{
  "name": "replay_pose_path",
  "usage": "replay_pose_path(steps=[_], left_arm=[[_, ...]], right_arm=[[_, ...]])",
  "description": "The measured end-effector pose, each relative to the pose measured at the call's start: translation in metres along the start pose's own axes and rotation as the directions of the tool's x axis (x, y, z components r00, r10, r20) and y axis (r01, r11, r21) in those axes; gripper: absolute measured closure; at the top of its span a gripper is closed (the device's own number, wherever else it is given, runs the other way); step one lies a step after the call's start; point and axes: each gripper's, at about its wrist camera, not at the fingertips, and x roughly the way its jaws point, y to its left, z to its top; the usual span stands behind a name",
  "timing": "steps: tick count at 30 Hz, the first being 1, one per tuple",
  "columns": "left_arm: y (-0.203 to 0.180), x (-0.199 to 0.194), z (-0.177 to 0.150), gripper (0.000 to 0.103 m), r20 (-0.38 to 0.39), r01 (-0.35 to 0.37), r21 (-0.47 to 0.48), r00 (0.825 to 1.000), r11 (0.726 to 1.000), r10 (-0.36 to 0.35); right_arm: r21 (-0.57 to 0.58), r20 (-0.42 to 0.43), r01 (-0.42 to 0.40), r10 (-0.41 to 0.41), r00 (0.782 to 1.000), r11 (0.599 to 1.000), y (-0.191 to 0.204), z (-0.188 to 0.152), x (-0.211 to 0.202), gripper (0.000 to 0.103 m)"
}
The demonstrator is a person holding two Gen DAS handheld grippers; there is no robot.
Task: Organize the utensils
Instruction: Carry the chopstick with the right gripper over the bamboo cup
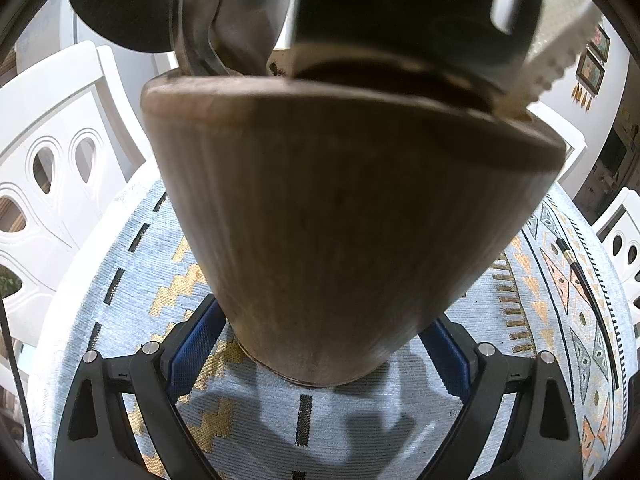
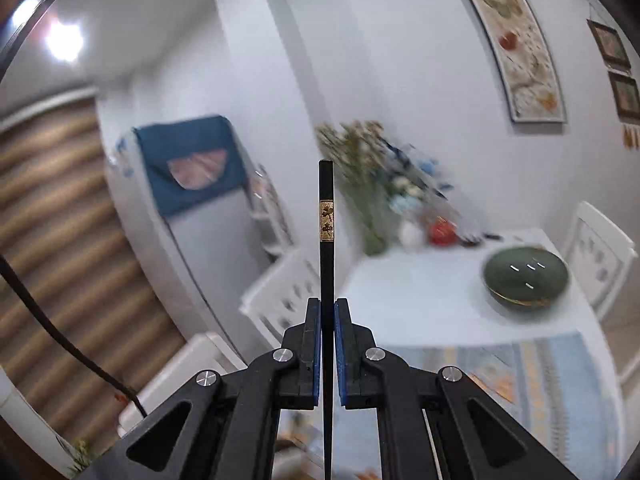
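1. Left tool point(image 1: 320, 344): spread around the base of a wooden utensil holder point(image 1: 344, 216), blue pads point(image 1: 198, 344) pressed to either side of its narrow foot; grasping it.
2. Wooden utensil holder: upright on the desk point(image 1: 360, 420), flaring wide toward the rim, filling most of the left wrist view.
3. Inside the holder: a black slotted spatula point(image 1: 416, 12) on the right, a metal spoon or ladle point(image 1: 236, 20) in the middle, a black round-headed utensil point(image 1: 120, 8) on the left, and a white toothed utensil point(image 1: 560, 56) leaning out at the far right.
4. Under the holder: a pale blue patterned cloth point(image 1: 132, 272) with gold and black marks covering the desk; a thin black stick with a gold band point(image 1: 576, 272) lying on the cloth well to the right.
5. Beyond the desk edge: white chairs point(image 1: 52, 168) at left and right.
6. Right tool point(image 2: 328, 312): clenched on a single black chopstick point(image 2: 326, 240), held upright between the blue pads, a gold patterned band near its top end, its lower end running down past the bottom of the right wrist view.
7. Behind the chopstick, blurred: a dark green bowl point(image 2: 524, 276) on a white desk point(image 2: 420, 304), flowers in a vase point(image 2: 360, 168), a white fridge with a blue cover point(image 2: 192, 164), framed pictures point(image 2: 516, 48) on the wall.
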Motion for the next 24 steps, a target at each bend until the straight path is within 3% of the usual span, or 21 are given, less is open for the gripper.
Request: replay_pose_path(steps=[5, 10, 24], left_arm=[[-0.002, -0.003, 0.002, 0.009, -0.001, -0.004, 0.002, 1.0, 1.0, 0.004], [-0.002, -0.003, 0.002, 0.009, -0.001, -0.001, 0.0, 1.0, 1.0, 0.001], [-0.003, -0.003, 0.002, 0.009, -0.002, -0.001, -0.001, 1.0, 1.0, 0.001]], right_arm=[[-0.017, 0.046, 0.024, -0.023, 0.999, 1.0, 0.041, -0.008, 0.023, 0.097], [-0.045, 0.035, 0.046, -0.044, 0.998, 0.998, 0.056, -0.027, 0.048, 0.097], [0.003, 0.02, 0.087, -0.087, 0.996, 0.996, 0.045, -0.052, 0.066, 0.097]])
